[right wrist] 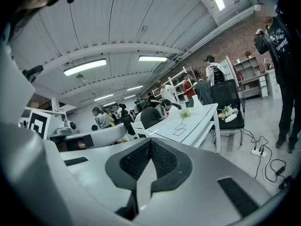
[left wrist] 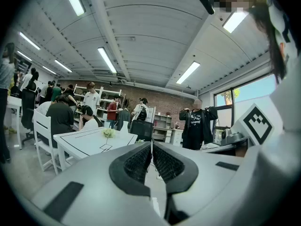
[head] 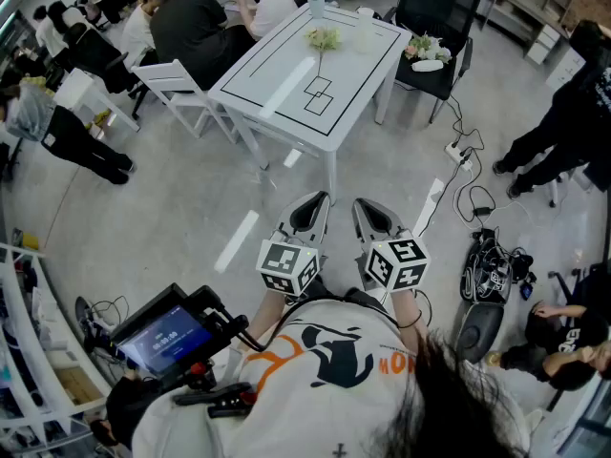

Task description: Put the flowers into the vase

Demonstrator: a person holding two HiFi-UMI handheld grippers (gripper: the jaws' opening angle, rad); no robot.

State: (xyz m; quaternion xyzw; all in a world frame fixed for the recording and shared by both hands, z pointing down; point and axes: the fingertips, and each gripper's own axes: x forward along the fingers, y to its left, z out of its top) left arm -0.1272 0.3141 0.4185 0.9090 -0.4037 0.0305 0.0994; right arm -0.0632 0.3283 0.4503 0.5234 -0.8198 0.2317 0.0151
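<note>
Standing well back from the work surface, the person holds both tools out in front, side by side and close together, over bare floor.

Left gripper [head: 313, 201]: jaws fully together, pads meeting along their length, nothing held. It points slightly inward, so in its own view the target sits left of the jaw line.

Table [head: 258, 76]: white, marked with black lines, well apart from both tools, with open floor between. A single flower [head: 324, 38] lies flat on it near the far end. Its long axis runs along the table's length, with the pale green head farthest from the person and the thin stem trailing back toward them. The vase [head: 316, 6] stands upright just beyond the head, near the far edge and almost in line with the stem.

Right gripper [head: 366, 205]: jaws likewise pressed together and empty. It also points inward, so its view puts the flower right of the jaw line.

Black chair [head: 449, 12], right of the table: a second bunch [head: 424, 48] of flowers rests on its seat.

Assessment: the flower lies straight ahead, roughly between the two tools and marginally more in line with the left one. Neither is clearly nearer. Nothing has been picked up. An approach across the floor comes first, then an opening of whichever jaws are chosen. The stem end presents toward the person, so a grip across the stem looks the natural one.
</note>
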